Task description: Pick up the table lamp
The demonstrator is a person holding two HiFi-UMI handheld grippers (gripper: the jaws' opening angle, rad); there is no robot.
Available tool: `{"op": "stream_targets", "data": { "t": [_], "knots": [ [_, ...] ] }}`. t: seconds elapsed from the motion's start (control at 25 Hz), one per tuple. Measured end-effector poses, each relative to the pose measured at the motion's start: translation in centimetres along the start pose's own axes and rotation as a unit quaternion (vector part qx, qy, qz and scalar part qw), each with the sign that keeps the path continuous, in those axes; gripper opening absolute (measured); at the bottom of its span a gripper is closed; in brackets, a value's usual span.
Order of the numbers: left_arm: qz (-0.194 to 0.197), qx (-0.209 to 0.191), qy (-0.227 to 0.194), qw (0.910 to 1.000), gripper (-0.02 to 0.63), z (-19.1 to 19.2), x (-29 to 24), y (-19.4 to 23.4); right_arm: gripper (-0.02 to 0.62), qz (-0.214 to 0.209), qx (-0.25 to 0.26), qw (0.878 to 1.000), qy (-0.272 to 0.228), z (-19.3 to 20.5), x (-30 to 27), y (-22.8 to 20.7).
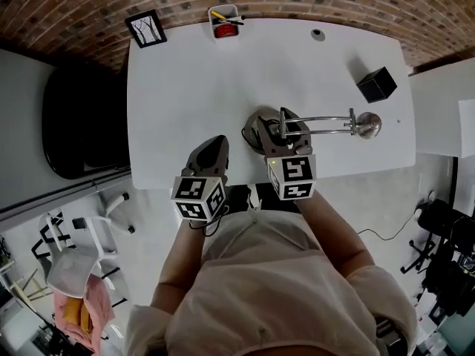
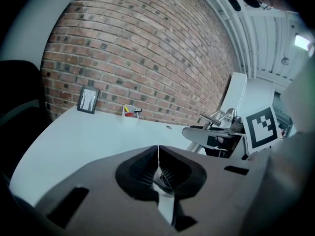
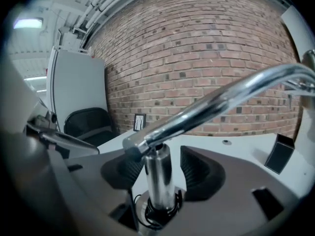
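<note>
Chrome table lamp (image 1: 326, 122) at six o'clock on white desk (image 1: 185, 87), stem (image 3: 158, 176) between wide right hand-held gripper (image 3: 166, 173) jaws, ungripped: seemingly grasp step, next closing then lifting; left hand-held gripper (image 2: 158, 163) closed, empty.

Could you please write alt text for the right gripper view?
The jaws of the right gripper stand open on either side of the upright chrome post of the table lamp. Behind are a white table and brick wall.

The right claw (image 1: 284, 128) is at the table lamp (image 1: 368, 124) — left claw (image 1: 215, 145) just beside it.
</note>
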State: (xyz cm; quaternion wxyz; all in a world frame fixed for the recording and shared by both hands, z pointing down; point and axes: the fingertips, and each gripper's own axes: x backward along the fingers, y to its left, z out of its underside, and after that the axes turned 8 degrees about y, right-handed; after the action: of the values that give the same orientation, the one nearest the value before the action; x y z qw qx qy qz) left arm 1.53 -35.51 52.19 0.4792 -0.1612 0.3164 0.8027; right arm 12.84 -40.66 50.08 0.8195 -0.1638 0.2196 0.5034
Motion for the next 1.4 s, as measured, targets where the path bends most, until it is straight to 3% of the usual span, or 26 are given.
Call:
{"op": "stream_targets", "data": {
  "t": [0.36,0.4,0.48,1.04,1.28,1.32,1.36,1.4],
  "knots": [
    [-0.012,0.047,0.026,0.9985,0.02,2.3,-1.8,0.7,0.211,-0.012,0.014,1.0,-0.019,-1.1,-1.9,0.3],
    [-0.012,0.052,0.029,0.9981,0.02,2.6,-1.9,0.7,0.192,-0.009,0.014,1.0,-0.021,-1.3,-1.9,0.3],
    [-0.012,0.058,0.035,0.9976,0.02,3.0,-2.2,0.7,0.058,0.0,0.018,1.0,-0.024,-1.7,-1.8,0.3],
    [-0.019,0.081,0.092,0.9923,0.02,6.8,-4.9,1.4,0.043,-0.03,-0.002,0.999,-0.011,-1.3,-1.1,-1.3],
    [0.026,0.104,0.11,0.9881,0.026,8.0,-7.6,-0.3,0.041,-0.056,-0.04,0.997,-0.026,-1.5,-0.2,-3.5],
    [0.033,0.112,0.111,0.9869,0.072,8.1,-8.0,-0.6,0.04,-0.062,-0.044,0.997,-0.029,-1.6,0.0,-3.8],
    [0.042,0.12,0.113,0.9854,0.181,8.2,-8.4,-0.9,0.04,-0.067,-0.046,0.996,-0.031,-1.6,0.2,-4.0],
    [0.051,0.127,0.118,0.9835,0.216,8.4,-8.8,-1.4,0.04,-0.07,-0.048,0.996,-0.033,-1.5,0.3,-4.2]
  ]
}}
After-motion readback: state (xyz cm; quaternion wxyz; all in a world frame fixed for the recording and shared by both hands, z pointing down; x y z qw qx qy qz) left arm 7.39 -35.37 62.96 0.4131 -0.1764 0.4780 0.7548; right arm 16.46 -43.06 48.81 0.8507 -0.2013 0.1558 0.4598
